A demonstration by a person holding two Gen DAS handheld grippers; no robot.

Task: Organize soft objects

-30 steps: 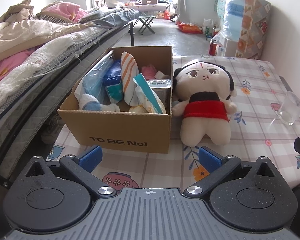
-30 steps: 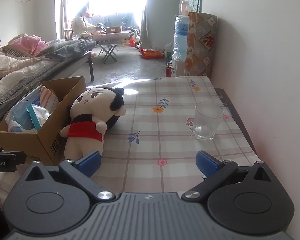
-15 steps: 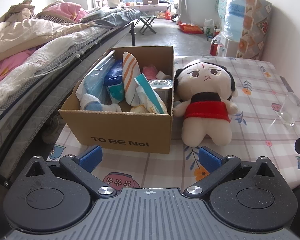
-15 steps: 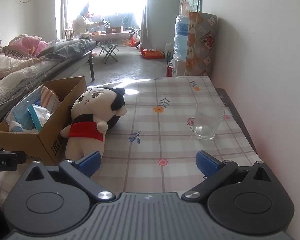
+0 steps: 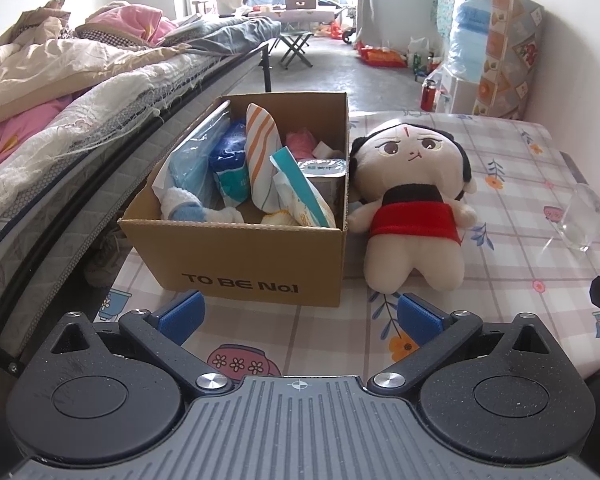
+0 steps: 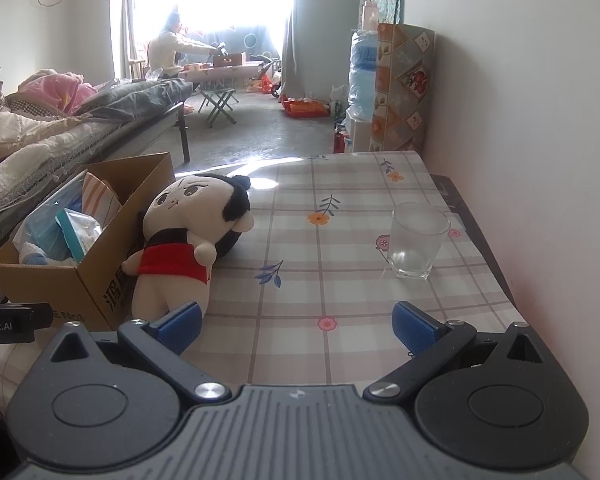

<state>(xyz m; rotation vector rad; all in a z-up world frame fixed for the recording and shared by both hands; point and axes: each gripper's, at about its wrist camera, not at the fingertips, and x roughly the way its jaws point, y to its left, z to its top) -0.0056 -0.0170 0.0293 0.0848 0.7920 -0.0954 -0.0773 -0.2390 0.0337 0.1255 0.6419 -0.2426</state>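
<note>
A plush doll (image 5: 414, 204) with black hair and a red top lies on its back on the checked tablecloth, pressed against the right side of a cardboard box (image 5: 252, 256). The box holds several soft packets and cloths, among them an orange-striped pouch (image 5: 262, 148). My left gripper (image 5: 300, 318) is open, low over the table's near edge, in front of the box and doll. In the right wrist view the doll (image 6: 188, 240) and box (image 6: 96, 280) sit at the left. My right gripper (image 6: 296, 326) is open and empty, its left fingertip (image 6: 178, 322) close to the doll's feet.
A clear drinking glass (image 6: 416, 246) stands near the table's right edge by the wall. A bed (image 5: 60, 120) piled with bedding runs along the left of the table. Far back, a person (image 6: 172, 50) sits at a low table by the window. A water bottle stack (image 6: 364, 76) stands beyond the table.
Both grippers have barely shifted; the views sit a touch closer to the box and doll. The doll, box and glass lie as before. The far person has moved an arm.
</note>
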